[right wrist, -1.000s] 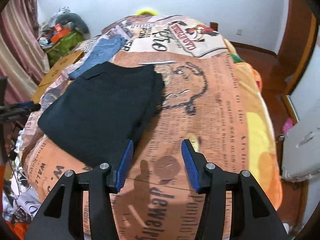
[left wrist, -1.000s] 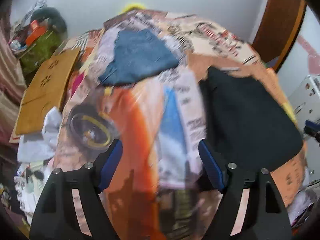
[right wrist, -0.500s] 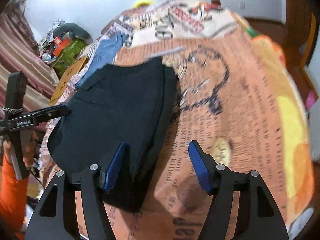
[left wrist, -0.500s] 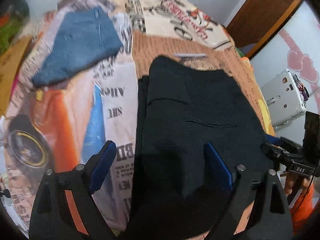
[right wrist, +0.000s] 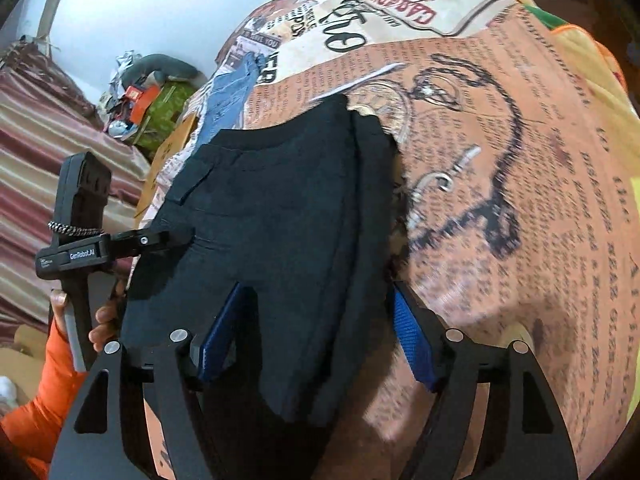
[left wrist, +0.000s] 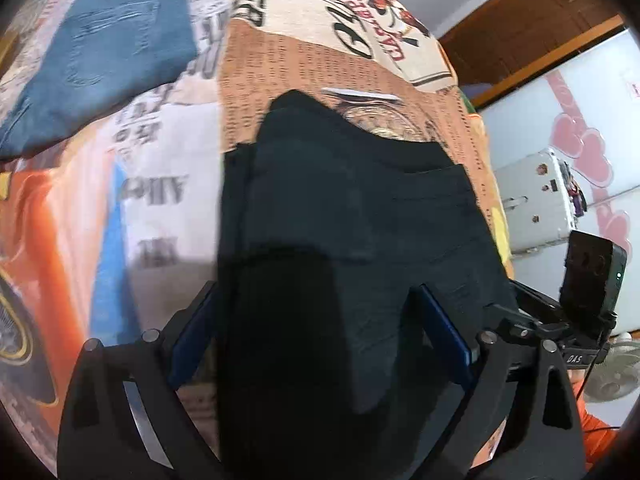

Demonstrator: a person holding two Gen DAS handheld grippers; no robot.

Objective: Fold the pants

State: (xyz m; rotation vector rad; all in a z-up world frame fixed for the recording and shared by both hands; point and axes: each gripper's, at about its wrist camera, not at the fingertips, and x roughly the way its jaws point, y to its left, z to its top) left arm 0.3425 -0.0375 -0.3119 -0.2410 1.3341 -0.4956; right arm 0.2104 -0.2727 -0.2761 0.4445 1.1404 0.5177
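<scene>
Folded black pants (left wrist: pixel 344 216) lie on the printed bedspread (left wrist: pixel 160 200); they also show in the right wrist view (right wrist: pixel 272 216). My left gripper (left wrist: pixel 320 332) is open, its blue pads straddling the pants' near left edge. My right gripper (right wrist: pixel 316 340) is open, its pads on either side of the pants' near right edge. The right gripper shows at the pants' right side in the left wrist view (left wrist: pixel 560 332), and the left gripper shows at their left side in the right wrist view (right wrist: pixel 132 240).
Folded blue jeans (left wrist: pixel 100 44) lie at the far left of the bed, also in the right wrist view (right wrist: pixel 232 100). A white appliance (left wrist: pixel 536 204) stands right of the bed. Clutter and a green bag (right wrist: pixel 160 108) sit beside striped curtains (right wrist: pixel 48 160) on the left.
Both grippers have moved in toward the black pants from the bed's near edge. Their open pads now straddle the near corners of the pants.
</scene>
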